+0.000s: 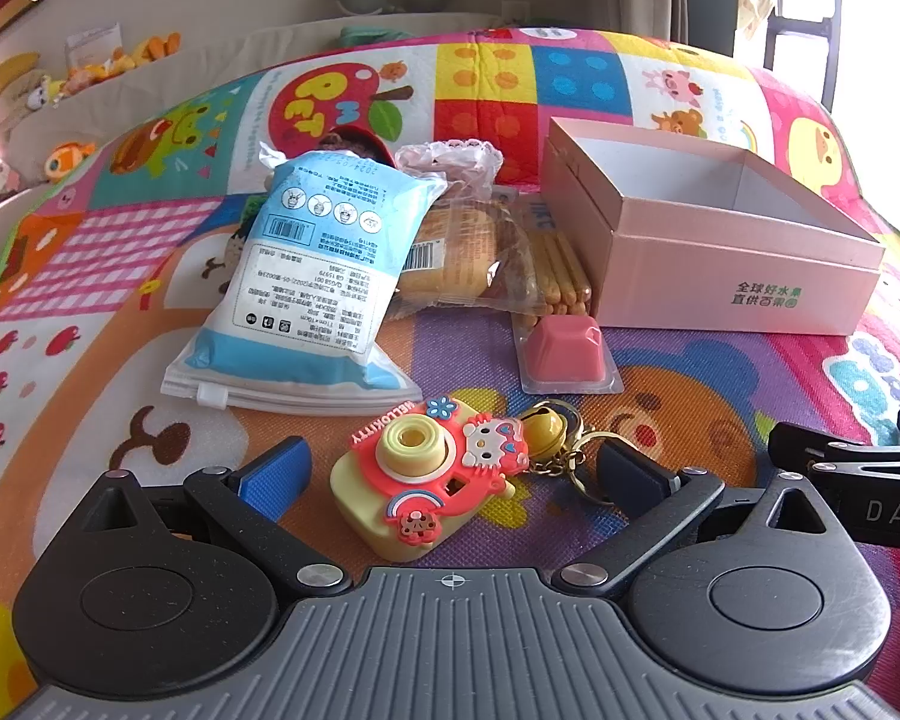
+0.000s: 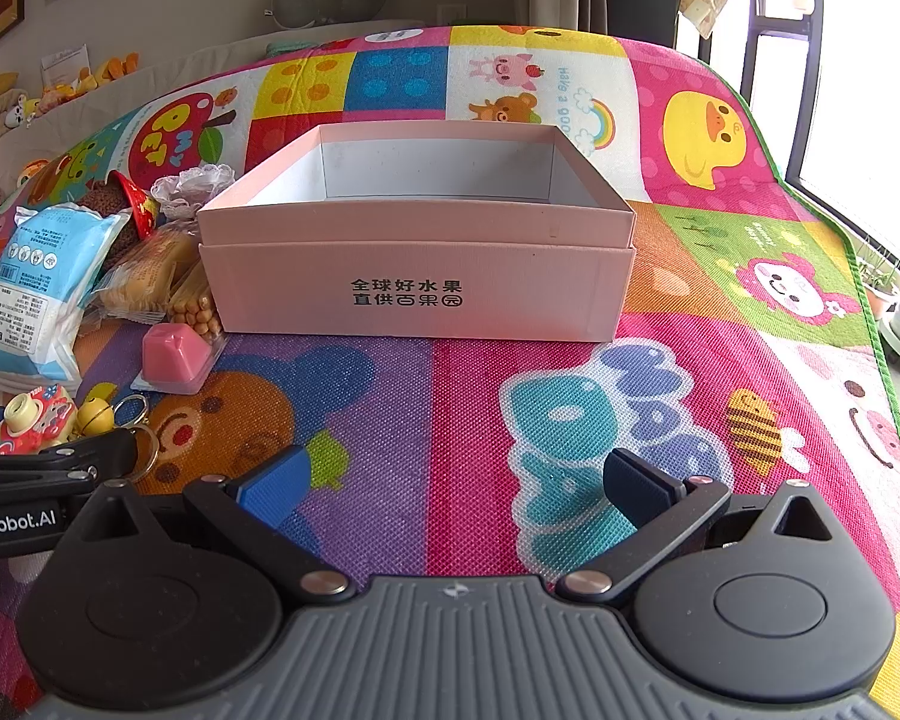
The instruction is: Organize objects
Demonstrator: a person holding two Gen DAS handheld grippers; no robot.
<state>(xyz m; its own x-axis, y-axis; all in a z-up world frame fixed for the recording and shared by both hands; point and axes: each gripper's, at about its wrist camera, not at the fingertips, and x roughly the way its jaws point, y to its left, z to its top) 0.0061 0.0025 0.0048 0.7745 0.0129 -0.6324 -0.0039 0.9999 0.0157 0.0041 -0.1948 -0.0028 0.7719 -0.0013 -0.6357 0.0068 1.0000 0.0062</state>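
Note:
A yellow and red toy camera keychain [image 1: 429, 480] with a yellow bell [image 1: 543, 429] lies on the play mat between the fingers of my open left gripper [image 1: 453, 474], not gripped. It also shows in the right wrist view [image 2: 33, 417]. An open pink box [image 1: 720, 228] stands to the right, empty inside, and fills the middle of the right wrist view [image 2: 417, 240]. My right gripper [image 2: 453, 489] is open and empty over the mat in front of the box.
A blue and white pouch [image 1: 309, 276], wrapped bread [image 1: 456, 258], biscuit sticks [image 1: 561, 276] and a pink jelly cup [image 1: 564, 348] lie left of the box. A lace item [image 1: 450, 159] lies behind. The colourful mat [image 2: 720, 300] ends at a green border on the right.

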